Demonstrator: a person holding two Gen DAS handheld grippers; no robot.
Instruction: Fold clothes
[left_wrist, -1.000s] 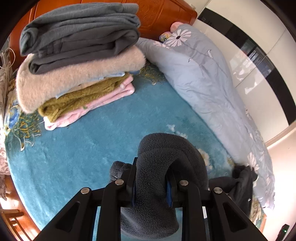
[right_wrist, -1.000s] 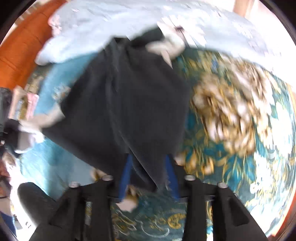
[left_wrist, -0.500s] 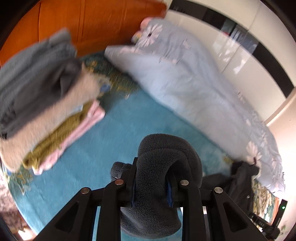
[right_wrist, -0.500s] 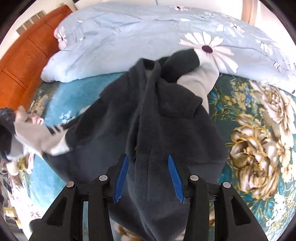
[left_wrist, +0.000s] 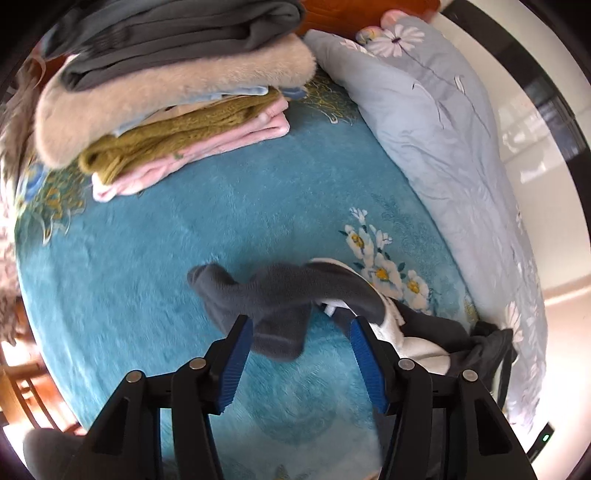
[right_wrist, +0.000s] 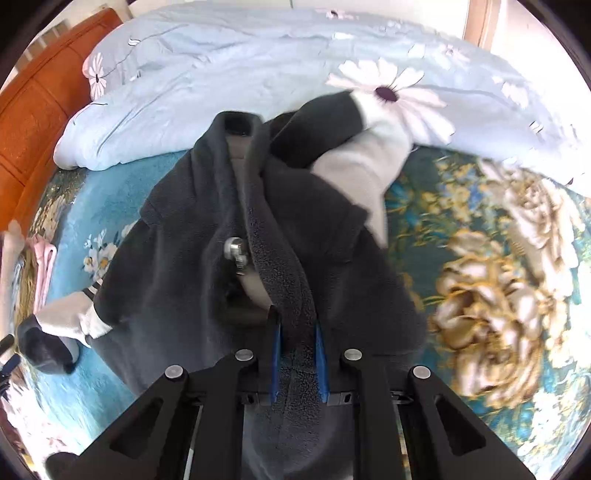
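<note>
A dark grey fleece jacket with pale grey sleeve lining lies spread on the teal bed cover. My right gripper is shut on the jacket's front edge near its hem, blue pads pinching the fleece. In the left wrist view, the jacket's dark sleeve end lies loose on the cover just ahead of my left gripper, which is open with its blue pads wide apart. That same sleeve shows at the left of the right wrist view.
A stack of folded clothes in grey, beige, olive and pink sits at the far left. A pale blue flowered duvet lies bunched along the right side. An orange wooden headboard stands behind.
My left gripper has opened and let go of the dark sleeve, which now lies on the cover. My right gripper has closed on the jacket's front edge.
</note>
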